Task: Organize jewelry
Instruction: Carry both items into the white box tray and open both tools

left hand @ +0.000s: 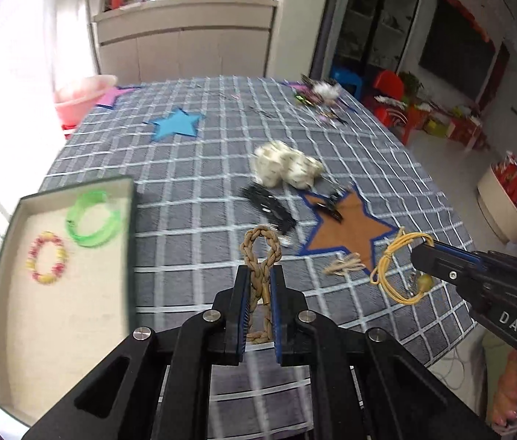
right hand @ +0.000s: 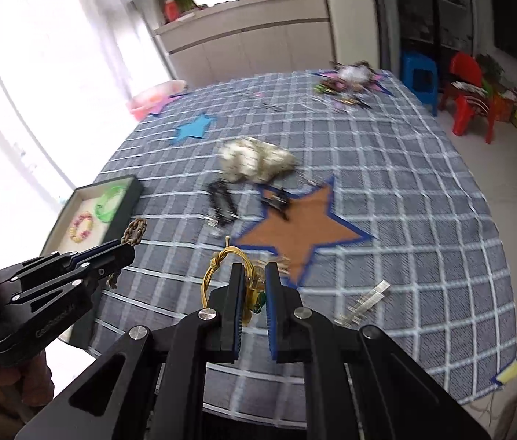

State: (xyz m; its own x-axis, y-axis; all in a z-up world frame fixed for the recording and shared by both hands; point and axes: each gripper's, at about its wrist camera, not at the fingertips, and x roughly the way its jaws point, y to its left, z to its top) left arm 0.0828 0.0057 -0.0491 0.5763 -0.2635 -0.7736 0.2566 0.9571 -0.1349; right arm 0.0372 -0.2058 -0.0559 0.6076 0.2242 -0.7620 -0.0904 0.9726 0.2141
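Note:
My left gripper (left hand: 259, 270) is shut on a tan braided bracelet (left hand: 260, 251), whose loop sticks out past the fingertips above the checked tablecloth. To its left lies a dark-rimmed tray (left hand: 130, 242) holding a green bracelet (left hand: 93, 218) and a pink-and-yellow beaded bracelet (left hand: 47, 258). My right gripper (right hand: 254, 269) is shut on a yellow cord bracelet (right hand: 214, 267) with a bead, held off the cloth near the brown star. From the right wrist, the left gripper (right hand: 126, 253) appears with the braided bracelet (right hand: 135, 231) beside the tray (right hand: 126, 201). The right gripper (left hand: 423, 253) with the yellow cord bracelet (left hand: 390, 269) enters the left wrist view at right.
On the cloth lie a white crumpled bundle (left hand: 286, 168), black hair clips (left hand: 269, 207), a tan tassel (left hand: 344, 266), a silver clip (right hand: 368, 299) and a far pile of trinkets (left hand: 317, 95). A pink basin (left hand: 79, 95) stands at the far left corner. Star patches mark the cloth.

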